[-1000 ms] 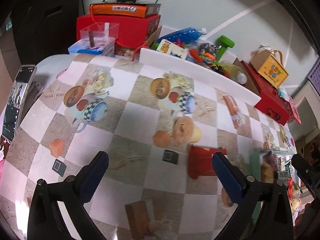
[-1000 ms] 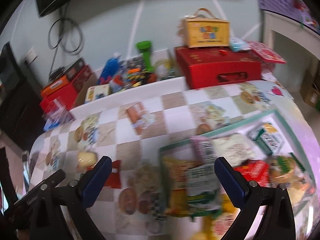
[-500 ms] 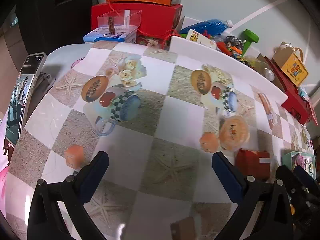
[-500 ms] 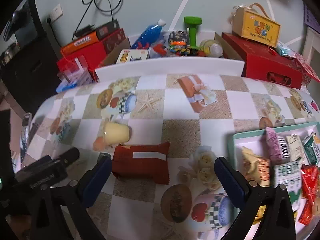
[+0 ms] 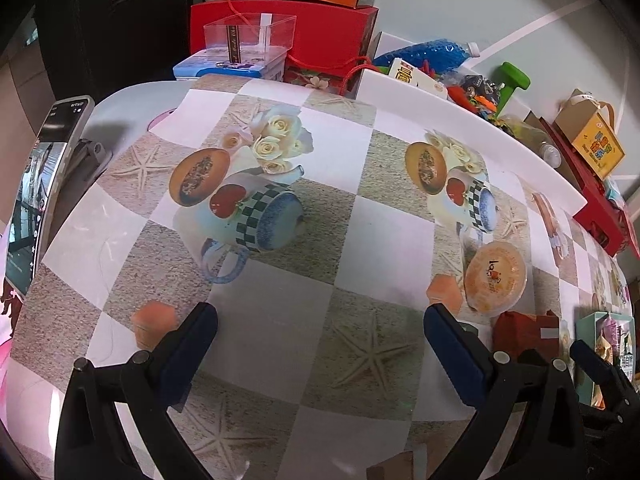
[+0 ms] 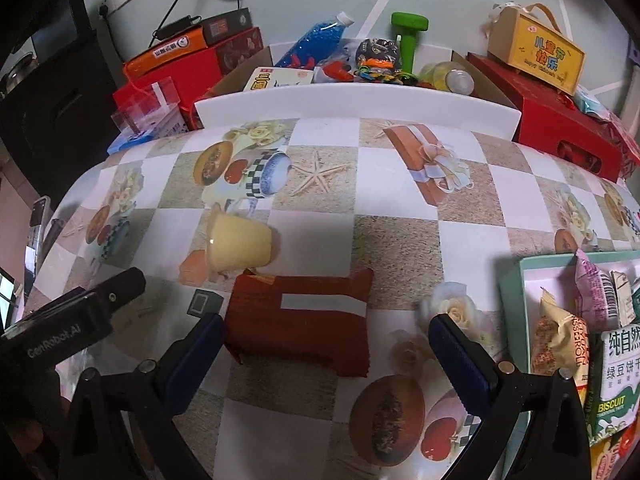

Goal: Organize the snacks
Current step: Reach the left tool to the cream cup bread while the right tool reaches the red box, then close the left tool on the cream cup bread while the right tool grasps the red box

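Note:
A red-brown snack pouch (image 6: 304, 320) with a white strip lies on the patterned tablecloth, between my right gripper's open fingers (image 6: 328, 344). A yellow jelly cup (image 6: 240, 242) lies on its side just behind it. Both show at the right of the left wrist view: cup (image 5: 495, 278), pouch (image 5: 528, 330). A teal tray (image 6: 510, 280) at the right holds several snack packets (image 6: 560, 344). My left gripper (image 5: 320, 332) is open and empty over bare tablecloth.
Behind the table's far edge stand red boxes (image 6: 560, 120), a yellow gift box (image 6: 536, 54), a blue bottle (image 6: 316, 40), a green dumbbell (image 6: 408, 36) and a clear plastic box (image 5: 250, 36). A phone on a stand (image 5: 40, 184) is at the left edge.
The right gripper swung left from over the tray to the red-brown pouch and closed in on it. The left gripper moved left and forward, away from the cup and pouch.

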`<control>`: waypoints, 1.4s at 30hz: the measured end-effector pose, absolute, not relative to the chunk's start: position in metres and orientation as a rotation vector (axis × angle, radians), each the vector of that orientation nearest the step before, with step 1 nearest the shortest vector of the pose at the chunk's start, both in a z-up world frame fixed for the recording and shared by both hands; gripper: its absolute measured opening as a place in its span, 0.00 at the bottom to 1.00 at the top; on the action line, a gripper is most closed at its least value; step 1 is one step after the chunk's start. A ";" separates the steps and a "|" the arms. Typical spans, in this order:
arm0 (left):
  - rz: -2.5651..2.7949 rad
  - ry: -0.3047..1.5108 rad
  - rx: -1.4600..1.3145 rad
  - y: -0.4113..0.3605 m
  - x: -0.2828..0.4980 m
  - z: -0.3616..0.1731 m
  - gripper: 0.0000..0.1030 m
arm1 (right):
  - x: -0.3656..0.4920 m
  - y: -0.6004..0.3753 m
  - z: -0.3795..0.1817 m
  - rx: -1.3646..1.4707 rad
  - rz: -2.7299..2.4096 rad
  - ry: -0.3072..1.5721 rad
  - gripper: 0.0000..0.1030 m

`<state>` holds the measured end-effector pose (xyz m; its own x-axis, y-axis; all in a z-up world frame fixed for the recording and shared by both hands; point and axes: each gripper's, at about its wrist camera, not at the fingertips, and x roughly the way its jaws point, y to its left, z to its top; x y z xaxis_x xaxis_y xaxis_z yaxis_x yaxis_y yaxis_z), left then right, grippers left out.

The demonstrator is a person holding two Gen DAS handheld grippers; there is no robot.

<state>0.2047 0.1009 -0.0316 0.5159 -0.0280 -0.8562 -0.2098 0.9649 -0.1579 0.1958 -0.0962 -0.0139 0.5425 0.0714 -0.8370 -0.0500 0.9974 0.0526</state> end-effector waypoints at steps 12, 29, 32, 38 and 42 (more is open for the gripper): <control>0.107 1.026 -0.255 0.099 0.205 -0.031 1.00 | 0.200 -0.090 -0.023 0.026 0.084 0.998 1.00; -0.128 0.992 -0.193 0.030 0.229 -0.011 1.00 | 0.209 -0.143 -0.025 0.151 -0.004 0.960 0.71; -0.126 1.005 -0.161 0.019 0.236 -0.015 0.99 | 0.208 -0.146 -0.025 0.148 -0.006 0.956 0.69; -0.151 1.052 -0.127 0.000 0.250 -0.030 0.82 | 0.208 -0.145 -0.025 0.145 -0.005 0.956 0.69; -0.139 1.041 -0.079 -0.008 0.252 -0.030 0.70 | 0.208 -0.144 -0.026 0.135 -0.010 0.957 0.69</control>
<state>0.2515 -0.0077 -0.0302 0.4978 -0.1527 -0.8538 0.0774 0.9883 -0.1316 0.2079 -0.1445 -0.0263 0.5770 0.0516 -0.8151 0.0681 0.9915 0.1109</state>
